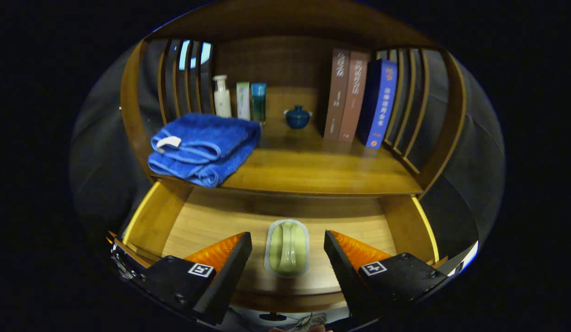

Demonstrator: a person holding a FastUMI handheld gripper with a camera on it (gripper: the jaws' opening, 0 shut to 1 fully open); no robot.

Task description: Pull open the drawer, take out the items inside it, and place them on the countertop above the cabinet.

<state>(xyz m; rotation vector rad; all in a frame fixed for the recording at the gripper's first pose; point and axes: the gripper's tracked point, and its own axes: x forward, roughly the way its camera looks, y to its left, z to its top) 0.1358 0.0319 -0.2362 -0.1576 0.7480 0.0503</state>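
Drawer [156,216], made of light wood, stands pulled out toward me below the countertop [313,170], its yellow-edged side walls running away on the left and right. Starting at the far left of that brown wooden countertop, I see a folded blue terry towel [205,148] with a small white tag, lying near the front edge. Behind it, against the back panel, stand a white pump bottle [222,97], a pale green tube [242,100] and a teal tube [258,102], close together in a row. Right of them, well apart from the towel, sits a small dark blue lidded bowl [297,116]. Further right stand two upright brown books [346,94] and, touching them, a blue book [380,103] that leans against the slatted side.

Down in the drawer, a pale green oblong soap-like item in a clear wrapper [287,248] lies on the drawer floor near the front, midway between the side walls. My gripper [288,253] is spread wide, its black fingers [230,267] with orange backing on either side of the item, apart from it, holding nothing.
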